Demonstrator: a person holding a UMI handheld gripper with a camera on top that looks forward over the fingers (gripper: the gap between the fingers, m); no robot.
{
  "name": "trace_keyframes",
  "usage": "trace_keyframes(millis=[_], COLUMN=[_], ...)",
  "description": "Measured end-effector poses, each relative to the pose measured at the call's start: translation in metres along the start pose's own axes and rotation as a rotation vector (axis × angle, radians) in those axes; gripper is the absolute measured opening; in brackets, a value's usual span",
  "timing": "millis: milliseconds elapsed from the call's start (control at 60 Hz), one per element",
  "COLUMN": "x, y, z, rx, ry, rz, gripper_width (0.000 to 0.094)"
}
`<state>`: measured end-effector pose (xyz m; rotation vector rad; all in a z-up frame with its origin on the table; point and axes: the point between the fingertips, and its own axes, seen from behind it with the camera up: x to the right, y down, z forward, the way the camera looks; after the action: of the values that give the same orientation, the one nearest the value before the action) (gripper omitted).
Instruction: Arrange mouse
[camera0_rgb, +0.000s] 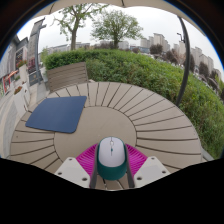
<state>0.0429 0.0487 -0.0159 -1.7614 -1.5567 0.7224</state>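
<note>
From the gripper view, we are outdoors: a round wooden table (120, 112) made of slats fanning out from a plain middle disc, pale and weathered. Behind it runs a thick green hedge (150, 72), and beyond that stand two trees (100, 25), a row of buildings (150, 42) and an overcast sky. Off to one side past the table's edge there is a slatted wooden bench (66, 76). On the table, ahead of the tool and off to the left, lies a dark blue mat (56, 114), flat and rectangular, with nothing on it. The mouse (111, 157) is white on top with a dark green lower shell and a grey wheel; it sits right between the fingers of the tool (111, 163), close to the near edge of the table and well apart from the mat. The magenta pads (87, 158) lie against its two flanks with no gap that I can see, so the tool is pinching the mouse. No containers are on the table.
</note>
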Motion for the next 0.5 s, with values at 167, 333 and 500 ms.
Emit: trace_keyframes(millis=[167, 333, 500], x=[-0.006, -0.058, -0.138], y=[-0.036, -0.131, -0.176], z=[-0.009, -0.004, 0.031], rx=[-0.05, 0.022, 0.042], ry=[0.002, -0.034, -0.113], rz=[0.061, 0.115, 0.122], gripper_width=[0.0414, 0.0414, 0.0414])
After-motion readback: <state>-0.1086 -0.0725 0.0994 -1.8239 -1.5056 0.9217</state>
